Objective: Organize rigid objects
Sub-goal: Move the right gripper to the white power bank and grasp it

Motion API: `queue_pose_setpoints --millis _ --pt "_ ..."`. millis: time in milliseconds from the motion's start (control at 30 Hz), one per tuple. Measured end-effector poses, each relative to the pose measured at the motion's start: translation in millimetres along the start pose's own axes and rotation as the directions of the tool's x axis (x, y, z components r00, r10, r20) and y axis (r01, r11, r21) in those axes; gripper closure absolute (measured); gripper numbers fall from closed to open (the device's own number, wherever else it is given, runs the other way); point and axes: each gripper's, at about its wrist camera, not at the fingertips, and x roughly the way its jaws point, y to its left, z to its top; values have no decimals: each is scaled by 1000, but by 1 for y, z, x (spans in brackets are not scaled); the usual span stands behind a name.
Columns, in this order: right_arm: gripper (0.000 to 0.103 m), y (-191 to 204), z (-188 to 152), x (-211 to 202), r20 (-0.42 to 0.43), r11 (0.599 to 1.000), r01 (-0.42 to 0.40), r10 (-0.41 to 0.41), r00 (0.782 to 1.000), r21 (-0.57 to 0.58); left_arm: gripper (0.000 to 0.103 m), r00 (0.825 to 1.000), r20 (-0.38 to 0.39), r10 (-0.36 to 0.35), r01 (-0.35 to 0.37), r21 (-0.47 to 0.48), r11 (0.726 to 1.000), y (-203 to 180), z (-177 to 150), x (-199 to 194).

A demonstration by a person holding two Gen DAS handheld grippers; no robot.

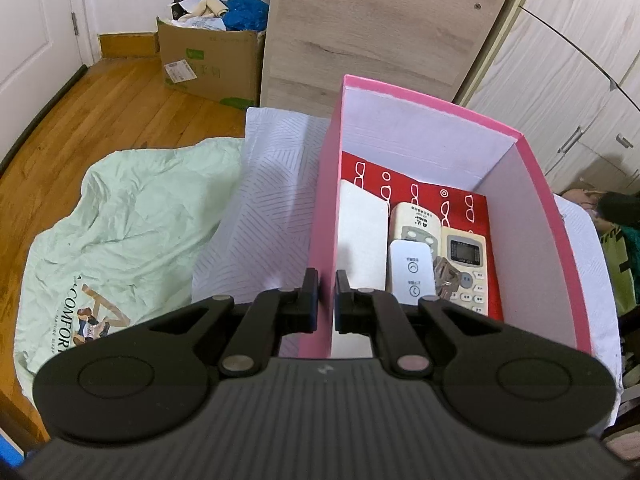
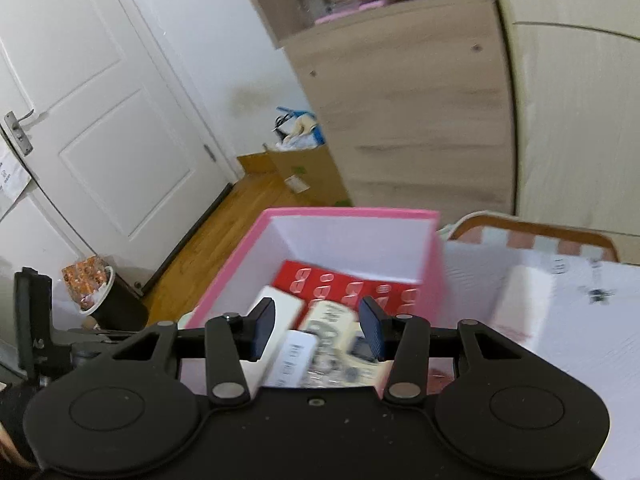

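A: What could go wrong from here?

B: The left claw (image 1: pixel 327 296) is pinched tight on the near left wall of the pink box (image 1: pixel 536 200). That wall looks like thin card, so a hard pull could bend it or tip the box, which sits on a soft bed, on the white sheet (image 1: pixel 260 200). The contents would slide.

A: And the right claw (image 2: pixel 316 328)?

B: Half open and empty, with nothing between its pads, hanging above the box's near end. The view is blurred. If it drops back in carelessly it could knock the loose pieces or catch the rim.

A: What is inside?

B: On the bottom a red sheet (image 1: pixel 448 196) with white shapes. On it lie a white slab (image 1: pixel 362 236) against the left wall, a small white device (image 1: pixel 411 272), two remotes (image 1: pixel 466 264) side by side, and a clear thing between them that I cannot identify.

A: Anything else nearby?

B: A white box (image 2: pixel 524 300) on the bed, right of the pink box, not yet packed, I judge.
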Motion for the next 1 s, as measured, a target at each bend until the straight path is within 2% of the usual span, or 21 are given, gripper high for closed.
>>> queue_pose_setpoints --millis 133,333,633,700,833,967,1000 --pt "51 -38 -4 -15 5 998 56 -57 998 34 97 1000 0 16 -16 25 1000 -4 1 0" --pt "50 -84 -17 -10 -46 987 111 -107 993 118 97 1000 4 24 -24 14 1000 -5 3 1" --pt "50 -153 -35 45 -111 948 184 -160 981 258 97 998 6 55 -55 15 998 -11 7 4" --pt "50 -166 -35 59 -107 938 172 -146 984 300 97 998 6 58 -58 14 998 -12 7 4" --pt "50 -177 -36 80 -92 913 122 -93 991 390 97 998 8 60 -60 22 998 -13 8 4" --pt "48 -164 -26 95 -97 929 183 -160 982 322 97 999 9 51 -51 22 998 -10 8 4" --pt "42 -160 -24 99 -100 932 197 -175 980 303 97 999 9 48 -48 21 999 -10 8 4"
